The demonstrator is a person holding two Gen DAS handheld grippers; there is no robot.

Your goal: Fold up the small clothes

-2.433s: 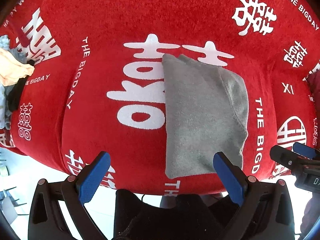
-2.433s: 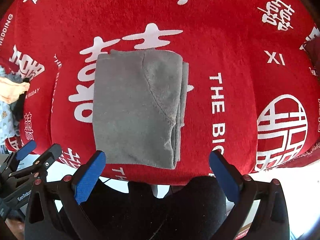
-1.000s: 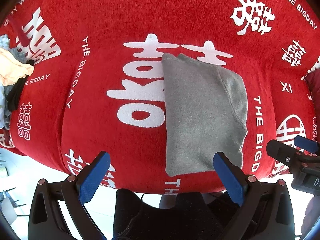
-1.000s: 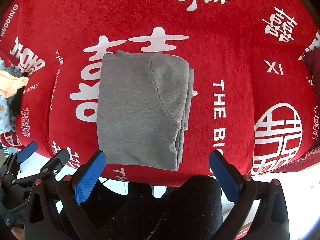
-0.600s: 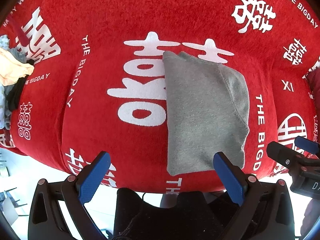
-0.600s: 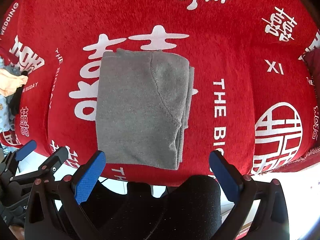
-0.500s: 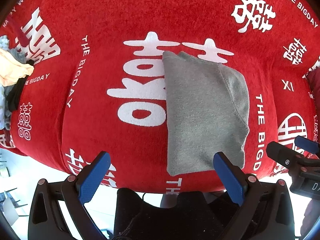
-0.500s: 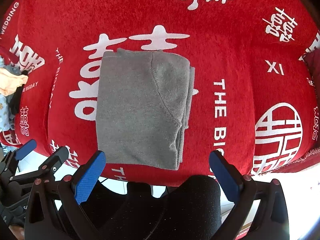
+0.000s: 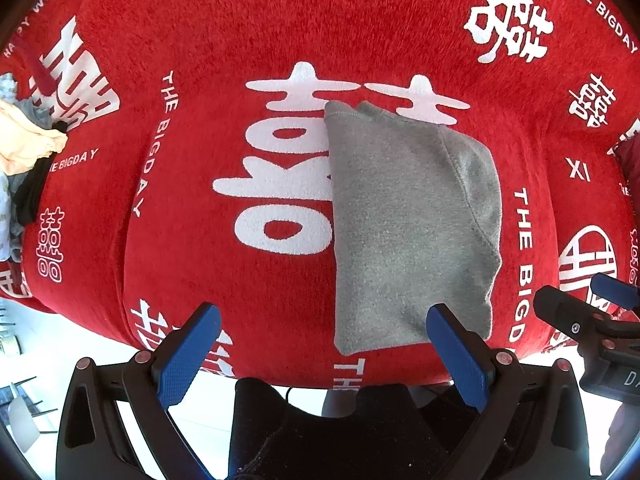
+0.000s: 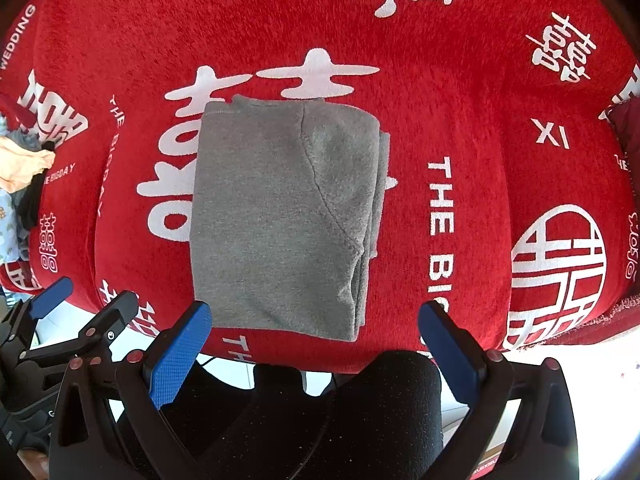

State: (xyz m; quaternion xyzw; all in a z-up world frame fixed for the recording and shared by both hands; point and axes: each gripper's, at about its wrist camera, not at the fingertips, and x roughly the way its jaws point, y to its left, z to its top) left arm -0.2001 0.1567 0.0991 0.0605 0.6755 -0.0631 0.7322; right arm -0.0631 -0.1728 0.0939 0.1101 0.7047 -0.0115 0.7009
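2 grippers here and neither one has hold of anything. The left gripper (image 9: 320,352) sits at the bottom of its own view with jaws spread wide, matte black arms ending in blue pads (image 9: 186,354) that have a fine dimpled grip texture. The right gripper (image 10: 314,354) looks the same in its view: jaws wide apart, nothing between them, same black frame and blue textured pads.

The gray garment (image 10: 280,220) is lying flat on the red cloth (image 10: 400,20), already folded into a tidy, roughly rectangular bundle. It looks like soft fleecy knit, slightly fuzzy, with a curved stitched seam running down its right portion and stacked layers showing along the right edge. In the right wrist view it sits center frame, just above the gap between the jaws, its lower left corner close to the left pad. In the left wrist view the same garment (image 9: 408,224) is right of center, its bottom edge just above the right pad.

That red cloth is a plush, short-pile cover printed with big white characters and lettering like "THE BIGDAY". At the far left edge of both views there's a rumpled pile of other clothes (image 9: 24,148), pale orange on top with something black under it.
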